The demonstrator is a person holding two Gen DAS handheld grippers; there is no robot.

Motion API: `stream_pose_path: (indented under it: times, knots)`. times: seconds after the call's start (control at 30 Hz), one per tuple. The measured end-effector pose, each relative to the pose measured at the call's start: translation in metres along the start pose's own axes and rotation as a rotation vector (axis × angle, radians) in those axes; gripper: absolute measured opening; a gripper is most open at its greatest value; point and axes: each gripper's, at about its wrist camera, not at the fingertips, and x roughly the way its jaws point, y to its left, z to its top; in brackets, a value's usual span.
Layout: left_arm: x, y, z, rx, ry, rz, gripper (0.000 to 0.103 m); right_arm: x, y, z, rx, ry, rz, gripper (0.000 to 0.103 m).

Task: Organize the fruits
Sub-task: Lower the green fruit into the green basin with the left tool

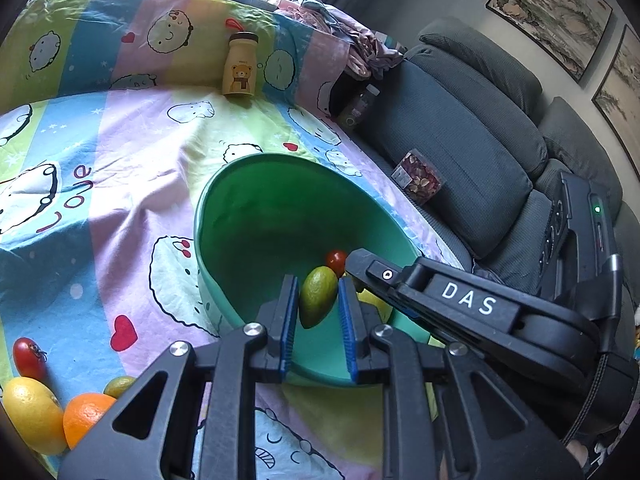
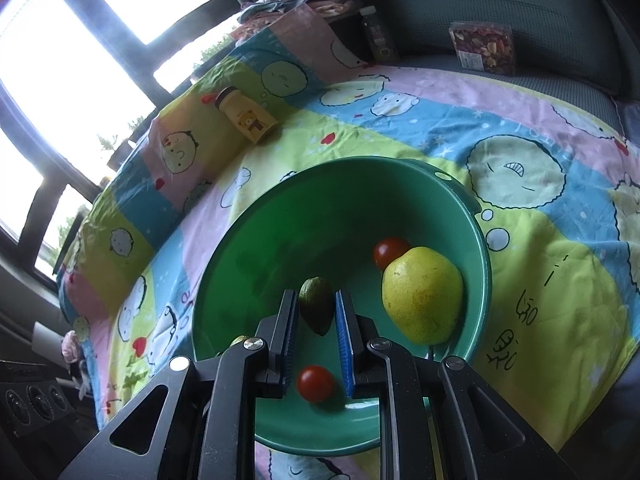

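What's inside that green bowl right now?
The green bowl holds a large yellow fruit, two red tomatoes and a small green fruit. The right gripper's frame covers the bowl's near floor, so anything there is hidden.

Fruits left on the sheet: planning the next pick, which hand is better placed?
Left, probably: orange, lemon and tomato lie beside the left gripper; the right gripper hangs over the green bowl, farther away.
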Motion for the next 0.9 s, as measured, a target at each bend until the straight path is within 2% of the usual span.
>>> stream_pose_path:
  times: [0.9]
  knots:
    - [0.0057,0.0028,-0.0001,-0.014,0.02,0.011,0.02,0.0051,-0.0036,-0.0011,0.003,0.03,-0.021,0.019]
